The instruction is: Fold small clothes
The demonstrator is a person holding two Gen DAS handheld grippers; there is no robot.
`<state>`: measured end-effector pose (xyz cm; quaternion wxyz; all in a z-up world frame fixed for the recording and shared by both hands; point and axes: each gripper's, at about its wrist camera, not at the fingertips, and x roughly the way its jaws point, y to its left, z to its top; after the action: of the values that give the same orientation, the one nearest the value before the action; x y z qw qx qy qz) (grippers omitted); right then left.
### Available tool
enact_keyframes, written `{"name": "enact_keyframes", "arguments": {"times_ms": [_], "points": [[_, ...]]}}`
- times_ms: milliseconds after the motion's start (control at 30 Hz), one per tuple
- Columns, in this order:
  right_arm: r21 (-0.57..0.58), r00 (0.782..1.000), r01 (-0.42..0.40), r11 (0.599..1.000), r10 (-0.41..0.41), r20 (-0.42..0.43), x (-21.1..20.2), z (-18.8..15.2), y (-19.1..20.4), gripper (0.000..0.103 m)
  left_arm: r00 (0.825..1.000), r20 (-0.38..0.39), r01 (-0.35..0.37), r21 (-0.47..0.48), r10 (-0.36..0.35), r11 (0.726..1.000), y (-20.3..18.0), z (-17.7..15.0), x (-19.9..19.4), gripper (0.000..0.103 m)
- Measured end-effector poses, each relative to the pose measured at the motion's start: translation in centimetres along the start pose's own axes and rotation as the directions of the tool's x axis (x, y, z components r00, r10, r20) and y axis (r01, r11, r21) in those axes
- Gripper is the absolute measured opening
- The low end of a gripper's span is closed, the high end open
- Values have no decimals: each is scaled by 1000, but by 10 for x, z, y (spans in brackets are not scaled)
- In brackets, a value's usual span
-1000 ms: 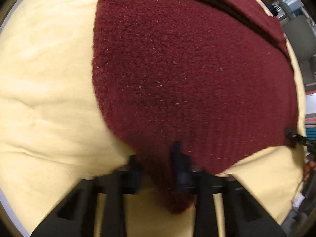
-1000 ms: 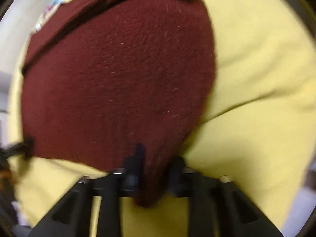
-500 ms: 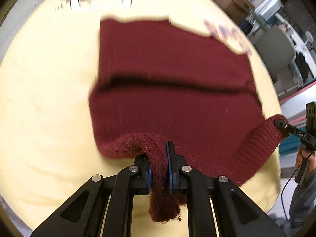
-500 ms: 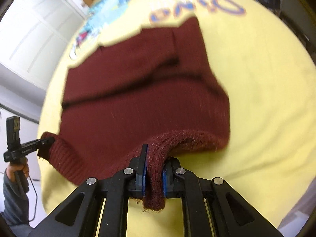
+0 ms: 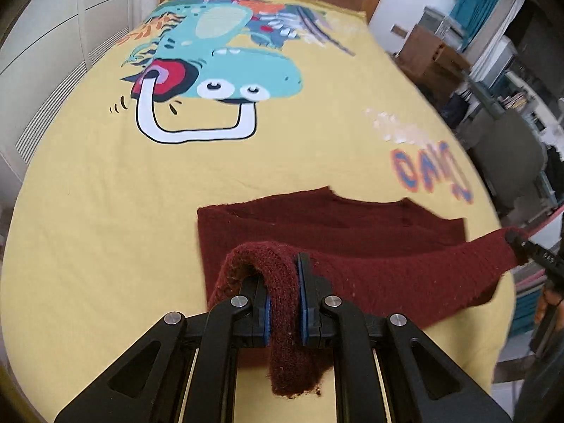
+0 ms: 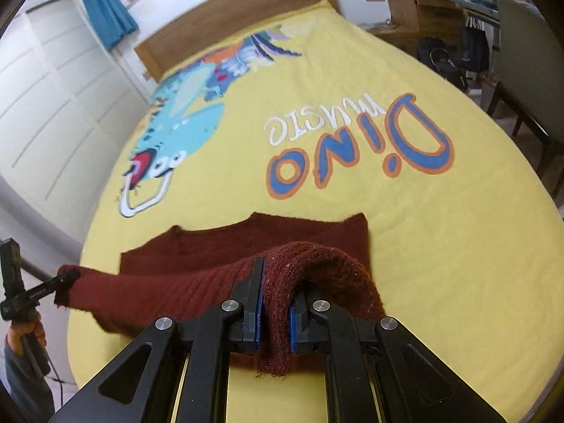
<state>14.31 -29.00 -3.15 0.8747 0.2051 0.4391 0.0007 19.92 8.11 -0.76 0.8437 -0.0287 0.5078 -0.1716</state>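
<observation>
Your yellow bed cover (image 6: pixel 440 246) reads "Dino music" (image 6: pixel 356 148) in blue, orange and white, upside down from your side, beside a cartoon dinosaur (image 5: pixel 218 70). Your left gripper (image 5: pixel 283 299) has its fingers pressed onto a fold of the maroon sweater (image 5: pixel 352 232), the pinched edge hanging below them. Your right gripper (image 6: pixel 276 303) pinches another bunch of the same hem the same way. The rest of the sweater lies flat near the bed's near edge, its hem lifted between both grippers.
</observation>
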Motion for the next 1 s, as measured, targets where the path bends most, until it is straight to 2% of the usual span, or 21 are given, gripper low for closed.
{"name": "enact_keyframes", "arguments": {"times_ms": [133,267,367,433,467,500,533,567,600,633,667,700,733,800,833,967,1000], "points": [[-12,996,47,999,-48,-77,34,18,-6,10,999,-22,-35,-21,34,999,8,6,45,9],[-24,984,102,994,-105,-143,74,18,-11,10,988,-18,-151,-41,151,988,11,-1,77,12],[13,979,109,994,-105,-174,94,11,-17,11,983,-30,-183,-42,182,982,9,-13,95,13],[25,977,117,993,-111,-182,102,0,-18,12,979,-37,-200,-31,199,979,5,-20,101,18],[17,975,131,991,-126,-182,106,-4,-17,14,978,-40,-206,-30,205,978,4,-23,102,25],[11,974,142,990,-138,-182,108,-6,-16,14,976,-44,-213,-29,212,977,2,-24,103,37],[5,972,151,988,-148,-184,110,-9,-15,16,973,-49,-226,-25,225,974,0,-24,102,43],[7,971,156,988,-152,-182,110,-9,-16,18,971,-49,-234,-19,233,972,-1,-24,100,55],[9,971,163,987,-159,-177,109,-9,-16,26,970,-47,-238,-16,237,971,-2,-24,98,63],[11,972,170,985,-165,-169,108,-9,-16,40,970,-49,-241,-14,240,971,-3,-23,96,64],[16,974,171,985,-166,-154,104,-8,-17,48,969,-54,-243,-16,242,970,-3,-22,93,65],[26,978,163,986,-158,-139,100,-6,-17,60,968,-64,-244,-25,243,969,-4,-19,91,70],[35,980,160,987,-154,-128,96,-6,-18,67,969,-67,-241,-35,238,970,-4,-19,87,76],[40,983,157,987,-152,-101,86,-3,-16,75,977,-47,-209,-45,207,977,-7,-17,76,97],[36,984,162,986,-159,-77,79,-1,-15,80,980,-31,-199,-39,198,979,-11,-16,69,99],[5,988,152,988,-152,-2,57,-3,0,87,985,21,-172,33,172,984,-34,-19,50,102],[-2,990,142,990,-142,13,54,-5,4,93,987,37,-160,52,159,986,-41,-21,48,102]]}}
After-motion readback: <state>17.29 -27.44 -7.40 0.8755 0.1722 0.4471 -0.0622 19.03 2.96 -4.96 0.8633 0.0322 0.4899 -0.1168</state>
